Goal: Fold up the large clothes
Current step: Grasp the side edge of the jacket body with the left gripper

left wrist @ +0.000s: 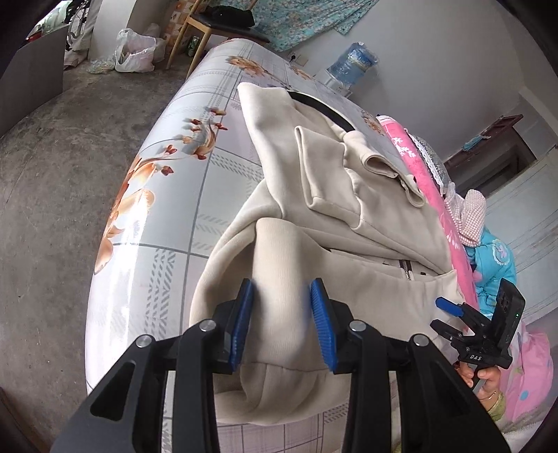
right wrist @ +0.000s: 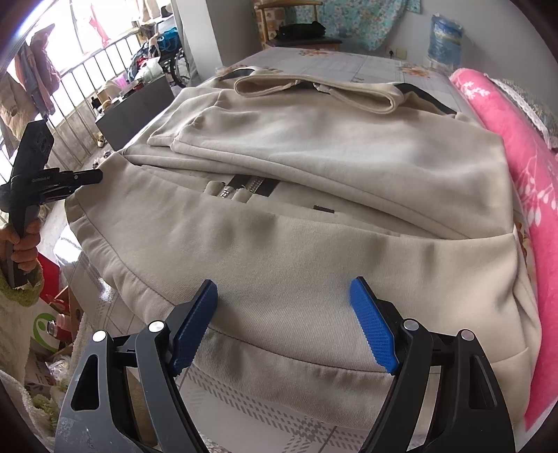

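Observation:
A beige zip-up jacket (left wrist: 348, 209) lies partly folded on the flower-print table (left wrist: 181, 216), its sleeves laid across the body. My left gripper (left wrist: 280, 324) is shut on a thick fold of the jacket's near left edge, which fills the gap between the blue pads. In the right wrist view the jacket (right wrist: 314, 156) spreads ahead with its zipper (right wrist: 240, 190) showing, and the left gripper (right wrist: 96, 176) sits at its left corner. My right gripper (right wrist: 284, 324) stands open, wide above the hem, its pads clear of the cloth. It also shows in the left wrist view as the right gripper (left wrist: 444, 317) held by a hand.
A pink blanket (right wrist: 505, 146) runs along the table's right side. A water bottle (left wrist: 352, 64) and a wooden chair (left wrist: 216, 28) stand beyond the far end. A white plastic bag (left wrist: 134, 52) sits on the concrete floor to the left. Boxes and bottles crowd the floor under the left hand (right wrist: 21, 240).

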Demonstrator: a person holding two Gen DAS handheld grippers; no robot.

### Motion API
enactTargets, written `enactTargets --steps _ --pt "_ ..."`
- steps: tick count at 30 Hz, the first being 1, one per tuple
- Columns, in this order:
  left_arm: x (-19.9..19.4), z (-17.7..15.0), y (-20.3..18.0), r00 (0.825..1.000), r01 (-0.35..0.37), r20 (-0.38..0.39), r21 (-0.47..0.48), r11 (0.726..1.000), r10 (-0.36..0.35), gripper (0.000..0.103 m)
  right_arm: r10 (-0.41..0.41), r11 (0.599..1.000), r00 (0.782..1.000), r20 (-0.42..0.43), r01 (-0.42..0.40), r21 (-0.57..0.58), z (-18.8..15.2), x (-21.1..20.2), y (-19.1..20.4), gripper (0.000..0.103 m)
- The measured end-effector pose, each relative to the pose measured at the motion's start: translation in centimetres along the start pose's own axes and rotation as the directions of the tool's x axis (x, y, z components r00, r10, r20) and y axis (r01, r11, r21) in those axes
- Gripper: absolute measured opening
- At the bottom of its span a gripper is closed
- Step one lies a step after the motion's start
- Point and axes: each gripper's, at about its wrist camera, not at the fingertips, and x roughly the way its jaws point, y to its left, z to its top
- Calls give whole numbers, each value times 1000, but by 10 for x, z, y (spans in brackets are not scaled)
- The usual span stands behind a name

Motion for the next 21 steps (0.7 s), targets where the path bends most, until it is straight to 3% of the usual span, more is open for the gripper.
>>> enactTargets --steps 4,9,12,15,18,21 --pt "3 4 -1 1000 20 0 2 1000 -20 33 -9 1000 1000 -6 9 -6 0 0 0 75" --pt "-3 2 -11 988 151 13 59 987 -152 33 -15 1000 1000 -7 15 -9 0 1 2 75" --pt "3 -1 -21 999 34 -7 129 991 -34 33 -14 1000 1000 -7 14 -10 0 1 2 75" --pt "8 -3 -27 997 -74 0 169 983 75 33 -14 1000 1000 -7 14 -10 0 1 2 75" --pt "14 -8 -37 981 -193 24 226 955 193 33 -13 1000 1000 -5 13 -9 0 1 2 75" --pt "22 -17 -53 947 -320 71 307 896 313 33 -9 1000 1000 0 9 -7 -1 1 2 75"
